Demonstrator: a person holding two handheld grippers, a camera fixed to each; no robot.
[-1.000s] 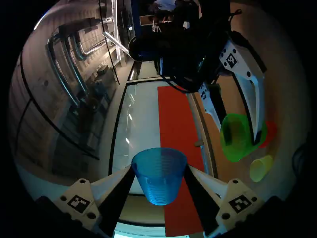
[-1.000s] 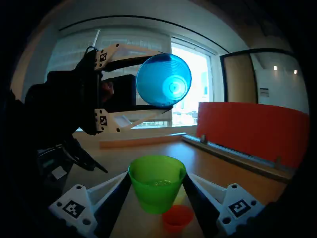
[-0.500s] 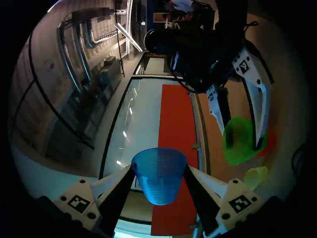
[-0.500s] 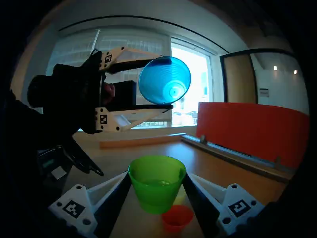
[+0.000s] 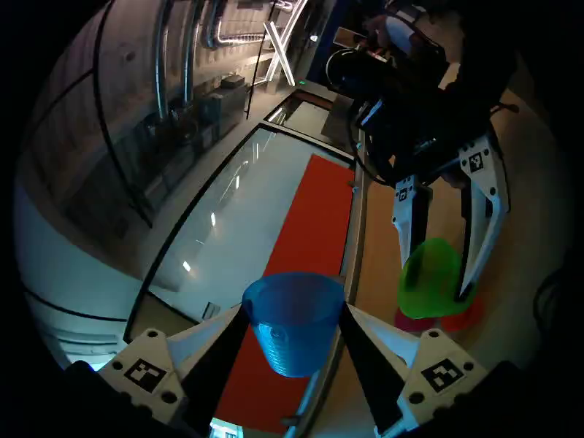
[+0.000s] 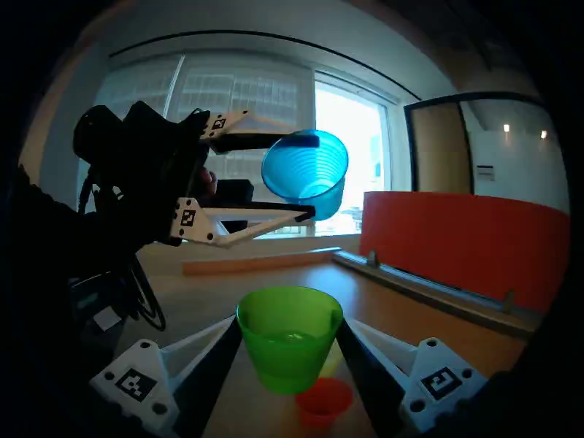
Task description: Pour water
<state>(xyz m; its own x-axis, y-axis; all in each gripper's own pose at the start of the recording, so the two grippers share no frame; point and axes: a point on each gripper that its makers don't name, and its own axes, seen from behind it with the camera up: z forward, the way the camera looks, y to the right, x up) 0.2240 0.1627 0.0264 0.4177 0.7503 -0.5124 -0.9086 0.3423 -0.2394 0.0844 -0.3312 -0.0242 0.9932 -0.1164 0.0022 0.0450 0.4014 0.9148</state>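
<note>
Between the left tongs (image 5: 293,312) sits the blue cup (image 5: 293,337).

A brown wooden table (image 6: 409,306) runs from near to far in the right gripper view. A small red cup (image 6: 323,400) stands upright on it at the near edge, with a sliver of something yellow (image 6: 333,359) just behind it. At the far side lies a pale wooden strip (image 6: 255,260). Along the right side a metal rail (image 6: 438,292) carries a red panel (image 6: 467,233). On the left lie black cables (image 6: 146,310) beside a dark box (image 6: 102,317) with a pale label.
</note>
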